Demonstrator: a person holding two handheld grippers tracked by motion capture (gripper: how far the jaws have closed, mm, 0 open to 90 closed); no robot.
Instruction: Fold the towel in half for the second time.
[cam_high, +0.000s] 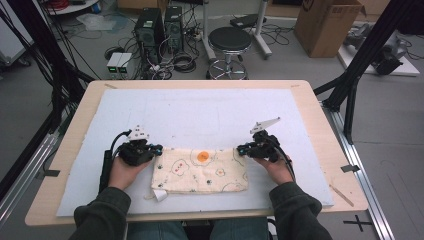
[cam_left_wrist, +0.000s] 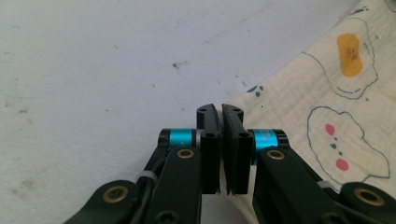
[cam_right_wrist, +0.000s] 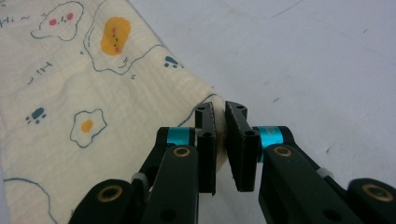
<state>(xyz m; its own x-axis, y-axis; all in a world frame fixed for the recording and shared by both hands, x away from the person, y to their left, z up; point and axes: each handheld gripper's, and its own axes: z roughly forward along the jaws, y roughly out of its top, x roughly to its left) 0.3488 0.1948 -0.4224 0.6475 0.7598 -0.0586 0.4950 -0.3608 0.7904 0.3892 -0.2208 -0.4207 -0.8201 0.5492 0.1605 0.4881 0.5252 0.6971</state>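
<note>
Cream printed cloth (cam_high: 200, 171), lying folded on the counter (cam_high: 310, 100), is handling light and limp, and you are pinching its far corners with both nearly closed hand-held grippers, left hand-held gripper (cam_left_wrist: 220, 112) and right hand-held gripper (cam_right_wrist: 220, 108).

1. A white foam mat (cam_high: 200, 107) covers a light wooden table (cam_high: 320, 115).
2. Behind the table stand a black round stool (cam_high: 229, 40) and 2 black computer towers (cam_high: 159, 27).
3. A cardboard box (cam_high: 327, 25) sits on the floor at far right.

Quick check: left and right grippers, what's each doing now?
Left gripper: shut on the cloth corner.
Right gripper: shut on the cloth's other far corner.
</note>
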